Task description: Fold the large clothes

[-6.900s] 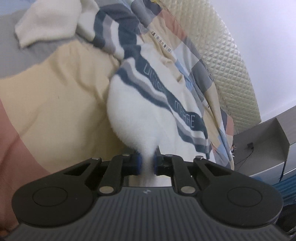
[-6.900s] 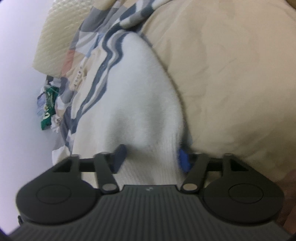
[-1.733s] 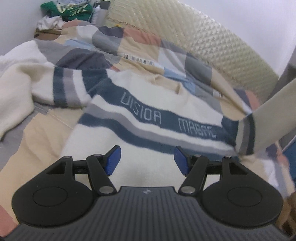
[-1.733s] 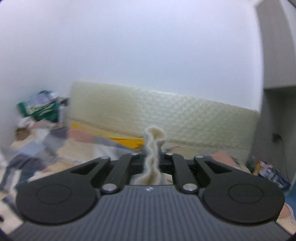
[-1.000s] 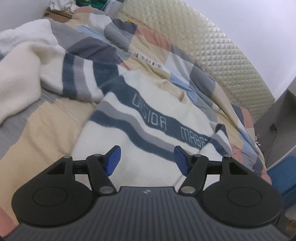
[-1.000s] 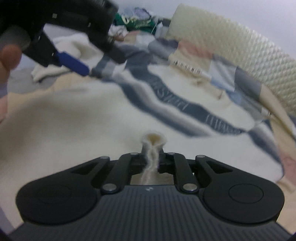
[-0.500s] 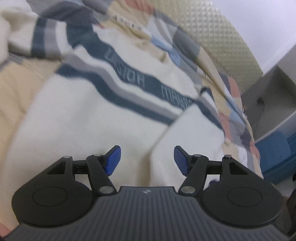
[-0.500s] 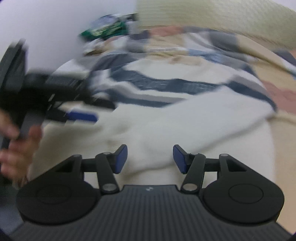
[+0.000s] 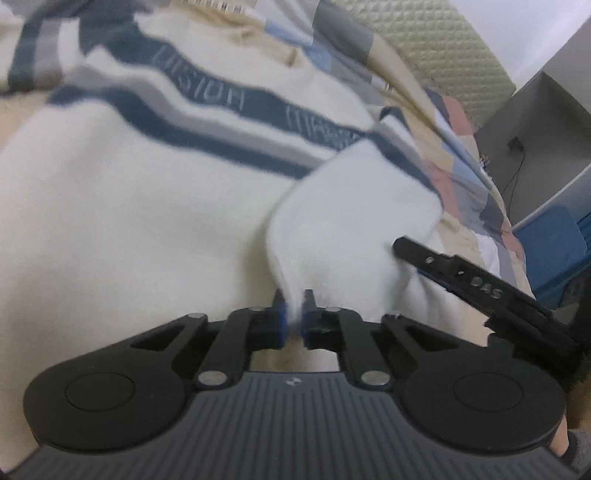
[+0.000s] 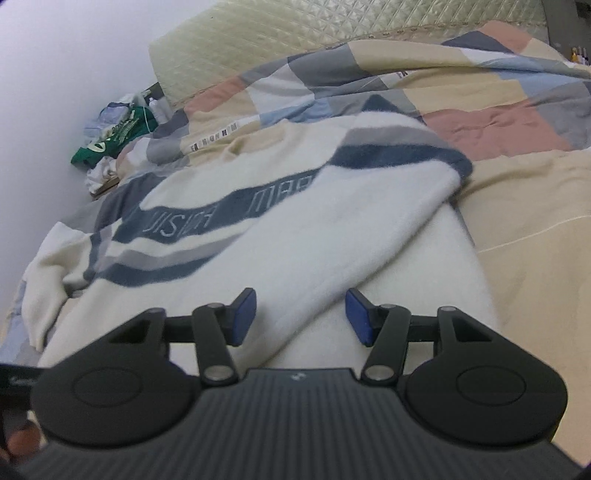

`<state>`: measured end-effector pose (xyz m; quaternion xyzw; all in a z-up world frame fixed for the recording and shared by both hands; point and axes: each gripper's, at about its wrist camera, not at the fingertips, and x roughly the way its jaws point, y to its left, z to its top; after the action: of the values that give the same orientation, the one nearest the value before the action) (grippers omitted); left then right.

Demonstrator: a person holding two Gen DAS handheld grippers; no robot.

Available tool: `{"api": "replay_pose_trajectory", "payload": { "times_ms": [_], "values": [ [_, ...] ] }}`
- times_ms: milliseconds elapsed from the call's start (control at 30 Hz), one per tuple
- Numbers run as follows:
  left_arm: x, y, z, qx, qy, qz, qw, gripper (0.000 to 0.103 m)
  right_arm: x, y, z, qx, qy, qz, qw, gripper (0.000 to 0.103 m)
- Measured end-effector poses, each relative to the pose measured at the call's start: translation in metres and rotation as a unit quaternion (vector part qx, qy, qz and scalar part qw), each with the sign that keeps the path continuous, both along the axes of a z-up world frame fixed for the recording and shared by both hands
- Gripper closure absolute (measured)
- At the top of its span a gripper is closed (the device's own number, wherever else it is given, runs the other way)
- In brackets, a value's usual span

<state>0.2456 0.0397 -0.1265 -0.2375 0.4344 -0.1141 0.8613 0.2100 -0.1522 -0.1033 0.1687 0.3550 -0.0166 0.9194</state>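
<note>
- Patchwork bedding point(image 10: 491, 122) covers the bed that serves as the work surface, with a quilted cream headboard point(image 10: 295, 33) behind it and a heap of green and white clothes point(image 10: 114, 136) by the wall, far left of the sweater.
- Spread flat across the bedding lies the cream sweater point(image 10: 229, 236), its navy and grey lettered stripe running over the chest; its left sleeve point(image 10: 51, 273) trails off to the side, not yet folded.
- Near the sweater's hem, the left gripper point(image 9: 292, 321) is pinched tight on the cuff end of the folded sleeve point(image 9: 351, 221), which lies slantwise over the body.
- At the sweater's right edge, the right gripper point(image 10: 301, 314) stands with its jaws about half apart and closing; the folded sleeve lies beneath them, but the pads press on nothing.
- To do this step well, I judge, the left gripper should draw the cuff straight and lay the sleeve parallel to the side seam, while the right takes fabric cleanly at the edge, avoiding a bunched double layer.
</note>
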Motion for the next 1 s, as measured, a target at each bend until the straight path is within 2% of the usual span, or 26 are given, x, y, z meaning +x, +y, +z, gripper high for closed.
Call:
{"api": "replay_pose_trajectory", "payload": {
  "times_ms": [133,233,300,433,533,667,800,933,1000],
  "values": [
    [-0.013,0.019,0.02,-0.044,-0.029,0.022,0.9984,0.096,-0.006,-0.004,0.008,0.015,-0.013,-0.003,1.0,0.063],
    [-0.025,0.031,0.038,-0.049,-0.052,0.034,0.9969,0.097,-0.009,-0.002,0.018,0.024,-0.035,0.003,0.999,0.065],
    [-0.033,0.038,0.044,-0.049,-0.051,0.036,0.9968,0.097,-0.012,0.003,0.025,0.021,-0.053,0.014,0.998,0.065],
    [-0.037,0.041,0.043,0.003,-0.03,0.048,0.9984,0.096,-0.014,0.021,0.031,-0.002,-0.073,0.049,0.996,0.065],
    [-0.033,0.035,0.032,0.052,-0.008,0.049,0.9974,0.096,-0.01,0.033,0.023,-0.011,-0.056,0.073,0.996,0.065],
    [-0.028,0.028,0.015,0.094,0.014,0.044,0.9945,0.096,-0.003,0.045,0.007,-0.031,-0.026,0.091,0.995,0.065],
    [-0.022,0.022,0.005,0.112,0.025,0.043,0.9925,0.096,-0.001,0.051,-0.006,-0.051,-0.01,0.102,0.993,0.065],
    [-0.021,0.025,0.002,0.101,0.027,0.052,0.9932,0.094,-0.001,0.053,-0.012,-0.057,-0.001,0.104,0.993,0.065],
    [-0.021,0.027,0.005,0.096,0.028,0.059,0.9932,0.085,-0.002,0.054,-0.012,-0.059,-0.001,0.104,0.993,0.065]
  ]
}}
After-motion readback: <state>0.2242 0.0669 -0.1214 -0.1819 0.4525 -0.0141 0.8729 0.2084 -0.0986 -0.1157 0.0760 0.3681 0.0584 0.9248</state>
